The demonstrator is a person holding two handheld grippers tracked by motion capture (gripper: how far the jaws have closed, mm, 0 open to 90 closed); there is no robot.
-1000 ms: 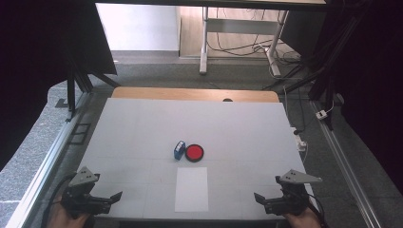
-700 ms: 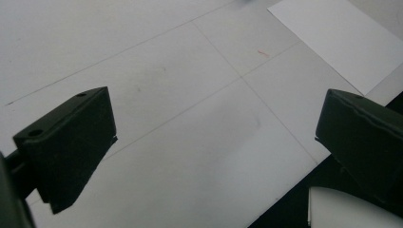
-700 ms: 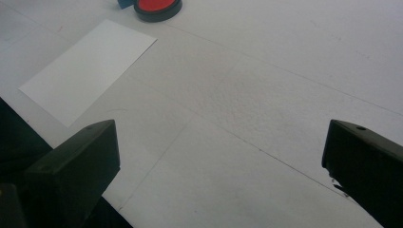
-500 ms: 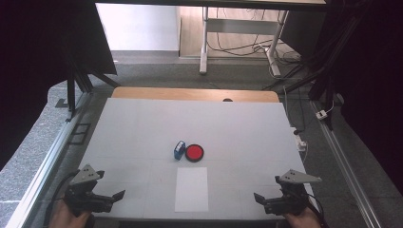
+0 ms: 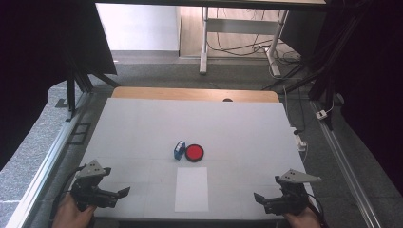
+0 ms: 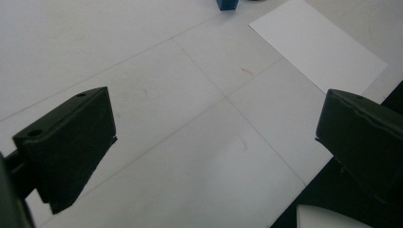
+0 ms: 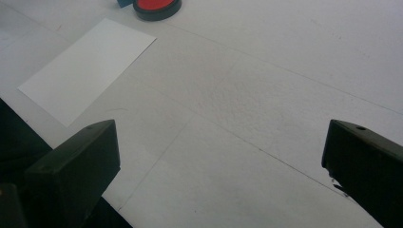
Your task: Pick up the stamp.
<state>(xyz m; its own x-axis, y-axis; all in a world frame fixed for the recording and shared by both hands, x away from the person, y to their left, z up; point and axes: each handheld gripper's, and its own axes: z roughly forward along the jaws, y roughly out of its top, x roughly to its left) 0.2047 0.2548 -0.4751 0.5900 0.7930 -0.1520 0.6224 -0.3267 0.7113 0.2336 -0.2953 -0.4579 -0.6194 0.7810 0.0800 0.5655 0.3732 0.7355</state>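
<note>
While both sit low at the near corners, left tongs (image 5: pixel 124 192) spread, right tongs (image 5: pixel 259 197) spread, white sheet (image 5: pixel 191 188) between, blue block (image 5: pixel 179 149) touching red disc (image 5: pixel 194 152) beyond

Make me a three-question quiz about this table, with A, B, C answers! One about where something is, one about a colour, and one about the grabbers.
1. Where is the sheet of white paper?
A. nearer the person than the round pad
B. at the far edge of the table
C. under the left gripper

2. What colour is the round pad?
A. green
B. red
C. yellow

3. How are the left gripper and the right gripper?
A. both open and holding nothing
B. both shut on the paper
C. one holds the blue block

Answers: 1 A, the paper lies on the near side of the pad in the high view. 2 B, its top is red in a dark rim. 3 A, each gripper view shows jaws wide apart over bare table.
</note>
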